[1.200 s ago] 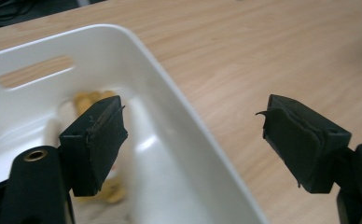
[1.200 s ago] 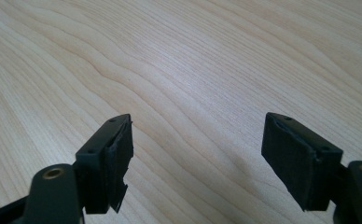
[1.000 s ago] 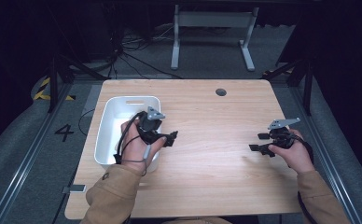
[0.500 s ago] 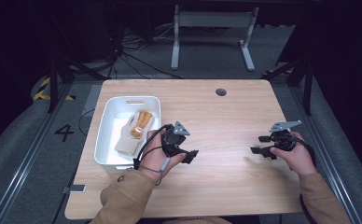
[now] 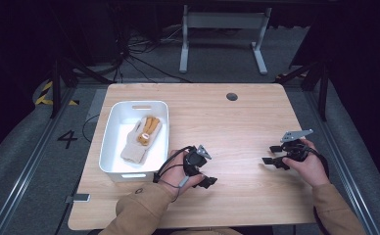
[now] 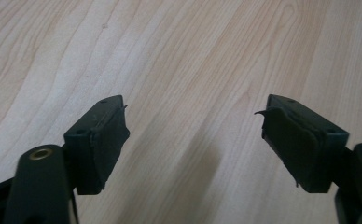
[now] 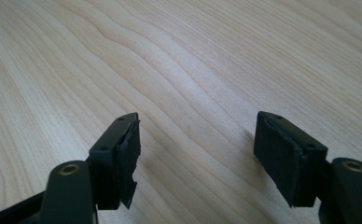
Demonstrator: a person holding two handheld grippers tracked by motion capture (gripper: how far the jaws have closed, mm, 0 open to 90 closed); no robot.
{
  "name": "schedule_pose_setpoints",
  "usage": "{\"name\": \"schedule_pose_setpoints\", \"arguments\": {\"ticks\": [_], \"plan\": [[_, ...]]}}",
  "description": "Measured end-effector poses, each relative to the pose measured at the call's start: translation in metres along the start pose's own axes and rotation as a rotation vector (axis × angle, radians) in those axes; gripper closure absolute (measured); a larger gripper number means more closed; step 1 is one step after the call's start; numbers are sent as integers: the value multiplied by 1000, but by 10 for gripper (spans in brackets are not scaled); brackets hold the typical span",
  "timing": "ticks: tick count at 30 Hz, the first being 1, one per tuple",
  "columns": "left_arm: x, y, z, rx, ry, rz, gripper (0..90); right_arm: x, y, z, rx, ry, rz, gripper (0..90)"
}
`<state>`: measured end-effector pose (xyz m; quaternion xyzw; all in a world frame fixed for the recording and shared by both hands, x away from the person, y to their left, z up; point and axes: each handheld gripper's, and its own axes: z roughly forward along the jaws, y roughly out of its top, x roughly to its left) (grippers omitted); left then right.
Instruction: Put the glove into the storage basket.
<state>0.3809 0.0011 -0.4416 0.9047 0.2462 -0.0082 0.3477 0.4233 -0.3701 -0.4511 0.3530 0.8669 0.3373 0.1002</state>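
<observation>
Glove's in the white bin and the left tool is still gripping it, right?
Not quite. The glove is in the white bin, but the left tool holds nothing: it is outside the bin over bare table, jaws open. The high view shows this, and the left gripper view shows empty jaws.
</observation>
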Motion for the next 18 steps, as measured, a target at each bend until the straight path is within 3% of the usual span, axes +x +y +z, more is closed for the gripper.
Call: {"name": "schedule_pose_setpoints", "arguments": {"ticks": [6, 18], "plan": [[4, -8, 11, -40, -4, 39, 197, 0, 0, 2, -19, -7, -13, 317], [6, -13, 18, -62, 14, 54, 167, -1, 1, 0, -47, -22, -12, 298]]}}
